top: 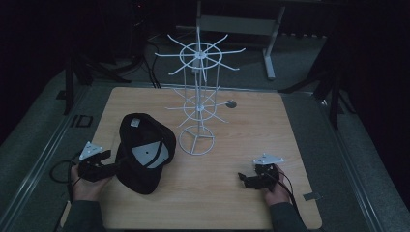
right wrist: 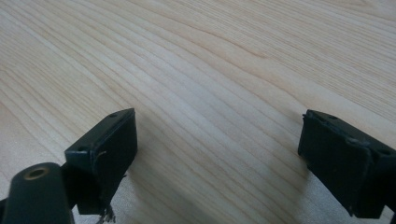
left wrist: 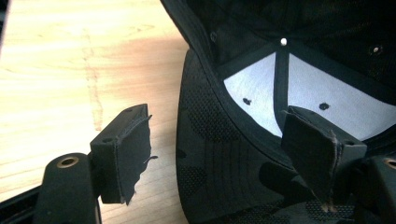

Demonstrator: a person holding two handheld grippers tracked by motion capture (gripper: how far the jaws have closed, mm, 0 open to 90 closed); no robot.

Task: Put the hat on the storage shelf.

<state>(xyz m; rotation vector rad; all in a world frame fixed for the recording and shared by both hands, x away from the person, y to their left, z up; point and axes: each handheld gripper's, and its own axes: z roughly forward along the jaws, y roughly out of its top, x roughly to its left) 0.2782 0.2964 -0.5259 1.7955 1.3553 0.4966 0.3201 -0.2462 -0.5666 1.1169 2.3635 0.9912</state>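
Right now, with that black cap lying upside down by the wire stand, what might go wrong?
The left gripper is open astride the brim of the black fabric cap; a shallow bite could let it slip. Lifted carelessly, the cap might snag or tip the white wire display stand close beside it. The right gripper sits open over bare wooden table, too far to steady either.

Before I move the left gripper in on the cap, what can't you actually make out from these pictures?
- Cap: its outer front is face down on the table in the high view; any logo is hidden.
- Cap's far side is cut off by the frame edge in the left gripper view.
- Left gripper: one jaw stands over the brim; whether it touches is unclear.
- Wire rack: hook tips are too thin and dim to count.
- Right gripper is open over bare wood.
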